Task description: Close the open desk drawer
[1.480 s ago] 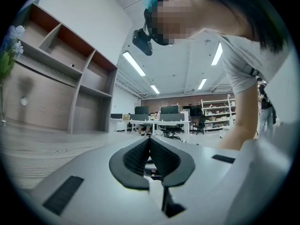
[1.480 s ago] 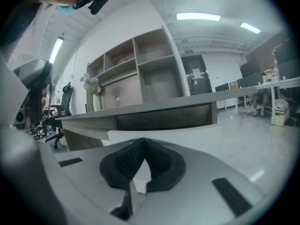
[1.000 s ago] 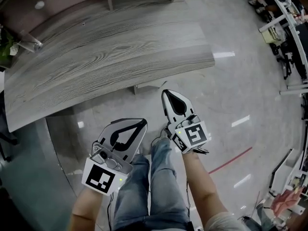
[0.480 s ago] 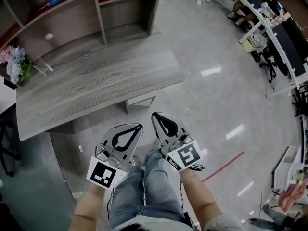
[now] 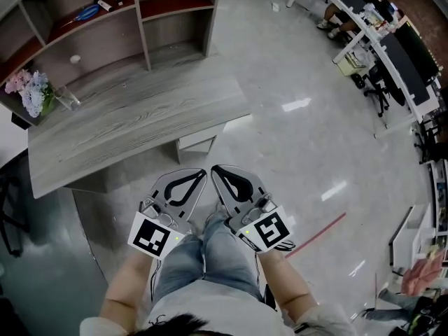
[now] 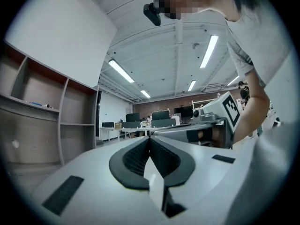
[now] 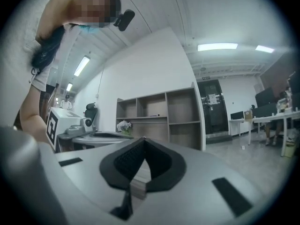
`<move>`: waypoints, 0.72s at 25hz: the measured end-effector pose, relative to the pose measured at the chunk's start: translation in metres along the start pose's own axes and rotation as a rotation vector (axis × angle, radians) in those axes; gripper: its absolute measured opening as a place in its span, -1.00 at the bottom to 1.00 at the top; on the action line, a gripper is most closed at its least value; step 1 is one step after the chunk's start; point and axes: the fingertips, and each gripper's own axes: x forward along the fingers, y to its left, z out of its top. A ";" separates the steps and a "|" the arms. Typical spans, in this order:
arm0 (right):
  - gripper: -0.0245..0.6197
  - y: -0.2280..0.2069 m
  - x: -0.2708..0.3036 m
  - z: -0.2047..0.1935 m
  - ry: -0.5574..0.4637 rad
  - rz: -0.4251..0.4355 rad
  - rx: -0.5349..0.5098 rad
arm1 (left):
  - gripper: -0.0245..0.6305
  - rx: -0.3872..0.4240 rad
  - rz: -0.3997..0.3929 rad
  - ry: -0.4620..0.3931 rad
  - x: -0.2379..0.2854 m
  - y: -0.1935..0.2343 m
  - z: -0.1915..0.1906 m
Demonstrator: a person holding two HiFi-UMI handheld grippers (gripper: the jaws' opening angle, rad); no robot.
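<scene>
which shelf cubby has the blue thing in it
The middle cubby of the shelf unit behind the desk, upper row: the blue item lies on its red floor beside a white object. No other cubby shows anything blue.

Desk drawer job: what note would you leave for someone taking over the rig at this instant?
Left gripper: shut, empty, held clear of the desk.
Right gripper: shut, empty, close beside the left one.
Drawer: under the desk's near edge, its front showing just past that edge; neither gripper touches it.
Done: cannot tell whether it is fully shut.
Left: check the drawer, and push its front in if it sticks out.
</scene>
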 end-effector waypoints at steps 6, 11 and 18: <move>-0.90 0.019 -0.013 0.020 -0.010 0.007 -0.001 | -0.90 -0.039 0.013 -0.007 -0.010 -0.005 0.014; -0.90 0.024 -0.020 0.028 -0.027 -0.009 0.000 | -0.90 -0.065 0.032 -0.016 -0.015 -0.004 0.022; -0.90 0.035 -0.021 0.035 -0.043 0.010 -0.007 | -0.90 -0.073 0.047 -0.022 -0.020 -0.005 0.030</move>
